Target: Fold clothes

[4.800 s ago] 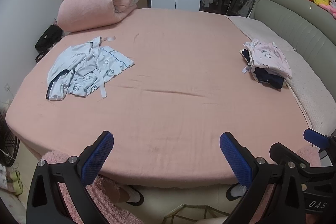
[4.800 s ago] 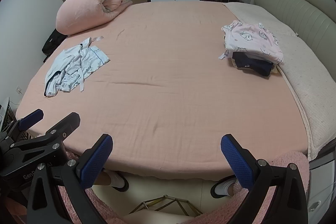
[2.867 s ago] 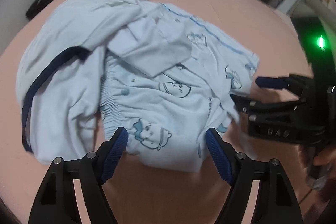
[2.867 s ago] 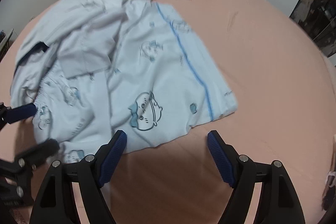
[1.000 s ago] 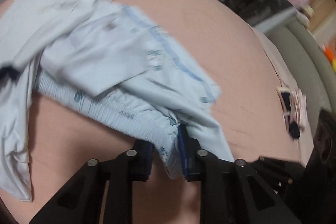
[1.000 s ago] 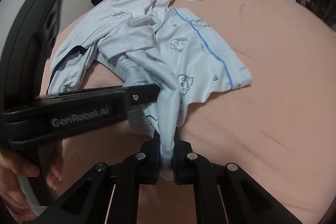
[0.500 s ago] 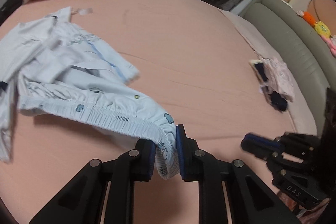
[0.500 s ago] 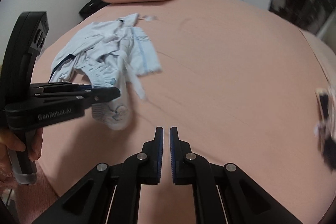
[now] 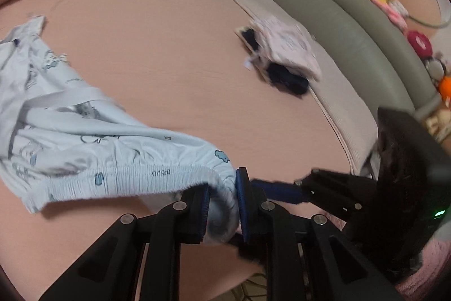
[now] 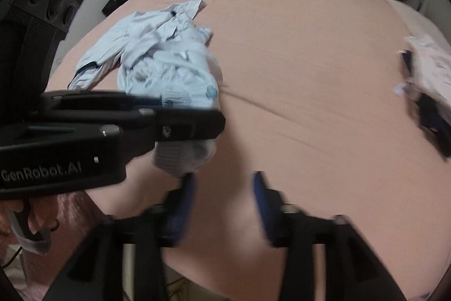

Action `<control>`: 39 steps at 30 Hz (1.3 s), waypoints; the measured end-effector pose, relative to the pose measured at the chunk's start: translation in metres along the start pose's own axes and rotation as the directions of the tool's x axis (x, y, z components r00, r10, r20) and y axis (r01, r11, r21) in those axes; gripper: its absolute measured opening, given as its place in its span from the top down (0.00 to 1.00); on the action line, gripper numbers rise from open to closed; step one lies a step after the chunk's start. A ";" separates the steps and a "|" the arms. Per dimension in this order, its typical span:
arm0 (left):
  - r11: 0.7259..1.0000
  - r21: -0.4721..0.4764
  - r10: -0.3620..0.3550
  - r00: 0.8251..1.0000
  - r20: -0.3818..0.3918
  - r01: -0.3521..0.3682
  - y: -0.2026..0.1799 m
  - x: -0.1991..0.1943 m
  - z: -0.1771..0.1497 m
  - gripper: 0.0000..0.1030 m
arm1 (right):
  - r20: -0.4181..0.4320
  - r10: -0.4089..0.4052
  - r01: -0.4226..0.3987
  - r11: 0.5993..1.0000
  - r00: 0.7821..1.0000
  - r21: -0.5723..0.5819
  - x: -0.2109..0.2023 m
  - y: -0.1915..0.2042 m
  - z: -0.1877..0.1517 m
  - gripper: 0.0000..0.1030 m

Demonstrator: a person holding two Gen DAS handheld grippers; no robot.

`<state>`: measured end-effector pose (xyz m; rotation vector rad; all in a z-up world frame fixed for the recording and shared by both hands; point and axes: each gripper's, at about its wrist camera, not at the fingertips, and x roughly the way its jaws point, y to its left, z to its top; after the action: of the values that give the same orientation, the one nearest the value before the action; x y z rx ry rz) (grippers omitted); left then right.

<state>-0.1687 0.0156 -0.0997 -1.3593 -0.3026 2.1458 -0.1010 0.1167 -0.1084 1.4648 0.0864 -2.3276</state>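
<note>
left gripper point(image 9: 222, 205) clamps elastic waistband of light-blue printed shorts point(image 9: 84, 148), trailing over pink bed point(image 9: 157, 33); right gripper point(image 10: 224, 199) jaws opening, nothing between; folded clothes pile point(image 9: 282, 55) near headboard point(image 9: 338, 27)

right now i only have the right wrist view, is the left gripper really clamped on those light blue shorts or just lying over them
Observer: Clamped. In the left wrist view the left gripper has the elastic waistband of the light blue shorts bunched between its pads.
Operator: ok and my right one, anything caught in it
Observer: Nothing. From the left wrist view the right gripper reaches in beside the left one with only the pink bed sheet under it; its jaws are opening.
Operator: how much of the shorts is off the bed
Observer: Only the waistband end near the grip is lifted; the rest trails left across the sheet.
</note>
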 end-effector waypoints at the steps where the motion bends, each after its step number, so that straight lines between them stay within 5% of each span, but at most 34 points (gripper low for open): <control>1: 1.000 0.003 -0.004 1.000 -0.012 0.004 -0.005 0.005 -0.001 0.81 | 0.014 0.014 -0.014 1.000 1.000 0.012 -0.001 0.000 0.001 0.47; 4: 0.998 -0.046 -0.035 0.999 -0.033 0.034 0.001 0.008 -0.002 0.71 | 0.033 0.014 -0.015 0.999 0.999 0.038 0.020 0.001 0.007 0.47; 7: 0.997 -0.071 0.041 0.999 -0.025 -0.043 0.026 -0.012 -0.008 0.70 | 0.042 -0.022 0.019 0.998 0.999 0.060 0.054 0.003 0.014 0.50; 8: 0.994 -0.063 0.093 0.996 -0.007 -0.093 0.036 -0.023 -0.010 0.70 | 0.031 -0.030 0.027 0.996 0.999 0.083 0.063 0.000 0.018 0.73; 10: 0.983 -0.091 0.162 0.986 0.026 -0.159 0.061 -0.043 -0.012 0.70 | 0.020 -0.055 0.052 0.990 0.998 0.132 0.078 -0.001 0.034 0.95; 13: 0.956 -0.185 0.237 0.971 0.039 -0.226 0.109 -0.063 -0.010 0.69 | 0.056 -0.097 0.088 0.986 0.994 0.145 0.085 0.005 0.056 0.95; 15: 0.957 -0.220 0.197 0.980 0.022 -0.187 0.129 -0.062 -0.006 0.69 | 0.100 -0.088 0.070 0.982 0.991 0.173 0.078 0.008 0.068 0.96; 19: 0.967 -0.215 0.141 0.990 0.008 -0.136 0.126 -0.052 -0.007 0.27 | 0.214 -0.101 0.061 0.980 0.971 0.188 0.045 0.009 0.083 0.96; 21: 0.972 -0.190 0.141 0.990 0.010 -0.137 0.116 -0.046 -0.012 0.27 | 0.238 -0.112 0.071 0.982 0.965 0.173 0.030 0.008 0.084 0.96; 23: 0.957 -0.095 0.276 0.961 0.027 -0.273 0.101 -0.034 -0.015 0.27 | 0.235 -0.115 0.081 0.985 0.965 0.150 0.029 0.011 0.087 0.96; 26: 0.893 0.007 0.451 0.893 0.014 -0.451 0.102 -0.014 -0.021 0.27 | 0.176 -0.109 0.091 0.990 0.978 0.107 0.041 0.013 0.087 0.96; 30: 0.859 -0.075 0.511 0.858 0.051 -0.507 0.135 -0.020 -0.015 0.27 | 0.074 -0.090 0.083 0.992 0.993 0.094 0.070 0.007 0.083 0.93; 32: 0.861 -0.068 0.507 0.861 0.048 -0.504 0.151 -0.017 -0.006 0.26 | 0.005 -0.083 0.082 0.992 0.997 0.091 0.097 0.006 0.085 0.76; 33: 0.867 -0.046 0.497 0.867 0.031 -0.496 0.158 -0.011 -0.001 0.27 | -0.033 -0.081 0.083 0.993 0.996 0.086 0.113 0.007 0.087 0.76; 36: 0.891 0.002 0.454 0.890 0.027 -0.455 0.167 -0.006 0.006 0.56 | -0.037 -0.097 0.099 0.993 0.995 0.061 0.142 0.015 0.104 0.80; 37: 0.878 -0.013 0.478 0.877 0.056 -0.478 0.169 -0.015 0.010 0.76 | -0.022 -0.097 0.098 0.993 0.995 0.069 0.144 0.018 0.113 0.89; 38: 0.865 -0.029 0.502 0.861 0.085 -0.501 0.172 -0.024 0.014 0.82 | -0.009 -0.103 0.104 0.992 0.995 0.070 0.144 0.022 0.124 0.91; 39: 0.828 -0.046 0.560 0.820 0.121 -0.559 0.175 -0.036 0.020 0.85 | 0.015 -0.115 0.114 0.992 0.993 0.060 0.144 0.028 0.137 0.92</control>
<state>-0.2356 -0.1445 -0.1469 -1.4437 0.0590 2.7236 -0.2629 0.0142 -0.1682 1.5026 0.0998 -2.4544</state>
